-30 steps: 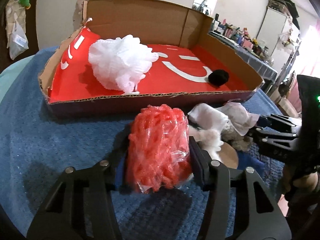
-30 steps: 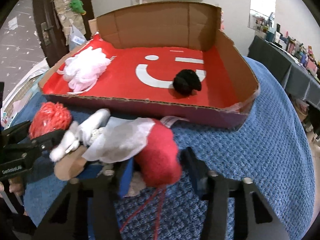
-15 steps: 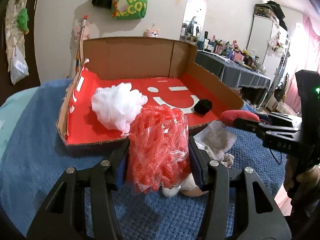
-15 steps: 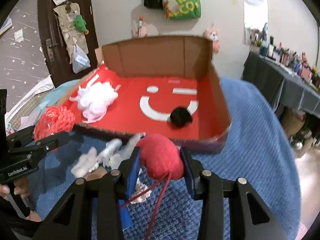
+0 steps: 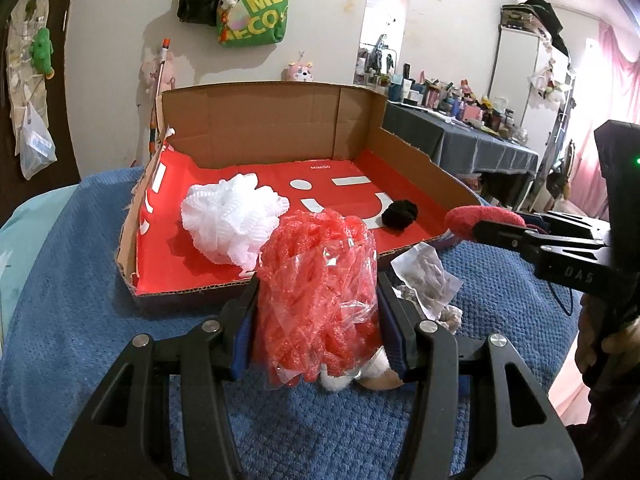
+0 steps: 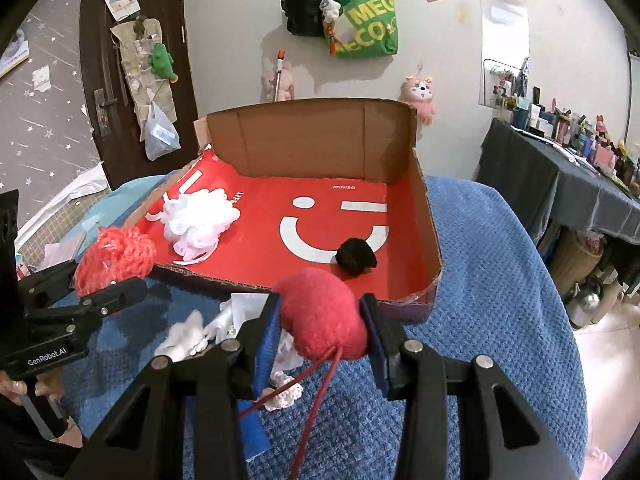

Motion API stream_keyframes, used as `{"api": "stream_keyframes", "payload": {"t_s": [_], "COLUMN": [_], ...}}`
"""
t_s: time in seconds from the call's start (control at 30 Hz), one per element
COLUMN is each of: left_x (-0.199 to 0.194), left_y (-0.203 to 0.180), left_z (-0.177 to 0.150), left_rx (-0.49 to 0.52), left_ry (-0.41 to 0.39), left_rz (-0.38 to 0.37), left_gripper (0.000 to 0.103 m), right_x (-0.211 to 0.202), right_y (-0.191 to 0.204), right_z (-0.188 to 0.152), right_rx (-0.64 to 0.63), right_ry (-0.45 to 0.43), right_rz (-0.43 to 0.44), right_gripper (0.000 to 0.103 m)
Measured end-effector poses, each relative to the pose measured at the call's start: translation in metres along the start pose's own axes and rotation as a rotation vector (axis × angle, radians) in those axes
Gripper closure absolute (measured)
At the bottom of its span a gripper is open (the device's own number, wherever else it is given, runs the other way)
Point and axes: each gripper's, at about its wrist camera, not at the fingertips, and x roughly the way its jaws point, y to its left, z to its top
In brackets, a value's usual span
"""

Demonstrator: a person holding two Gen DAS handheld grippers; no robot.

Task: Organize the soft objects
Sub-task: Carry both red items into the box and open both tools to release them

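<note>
Both tools raised since earlier frame, loads lifted off blue blanket (image 5: 80, 320).
- Left tool (image 5: 318, 316): clamped on red mesh pouf, plastic-wrapped (image 5: 320, 300).
- Right tool (image 6: 320, 330): clamped on red plush ball (image 6: 320, 316).
- Cardboard tray (image 6: 430, 240): holds white pouf (image 6: 198, 220), black puff (image 6: 356, 258).
- Remaining: deposit both; white scraps (image 6: 188, 338), possibly fabric, remain on blanket.

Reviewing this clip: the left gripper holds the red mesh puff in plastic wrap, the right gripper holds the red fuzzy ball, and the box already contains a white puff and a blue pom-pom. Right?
One slip: the pom-pom in the box is black, not blue, as the right wrist view shows. The rest stands: left gripper on the wrapped red mesh puff, right gripper on the red fuzzy ball, white puff inside.
</note>
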Motion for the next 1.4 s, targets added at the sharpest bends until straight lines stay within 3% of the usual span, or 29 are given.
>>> {"api": "stream_keyframes", "payload": {"t_s": [0.37,0.67,1.03,1.4], "left_x": [0.003,0.047,0.107,0.134], "left_y": [0.0,-0.001,0.007,0.002], "left_z": [0.017,0.044,0.057,0.059], "left_rx": [0.03,0.101,0.154,0.215], "left_ry": [0.002,0.077,0.213,0.291], "left_rz": [-0.014,-0.06,-0.084,-0.08], "left_gripper": [0.053,0.053,0.053,0.053], "right_x": [-0.006,0.033,0.111,0.151], "right_y": [0.004,0.016,0.01,0.004], "right_z": [0.02,0.056,0.073,0.075], "right_rx": [-0.029,-0.057,-0.032,-0.062], "right_ry": [-0.051,-0.054,0.065,0.173], "right_rz": [0.011,0.069,0.156,0.183], "right_gripper": [0.061,0.061,0.061,0.061]}}
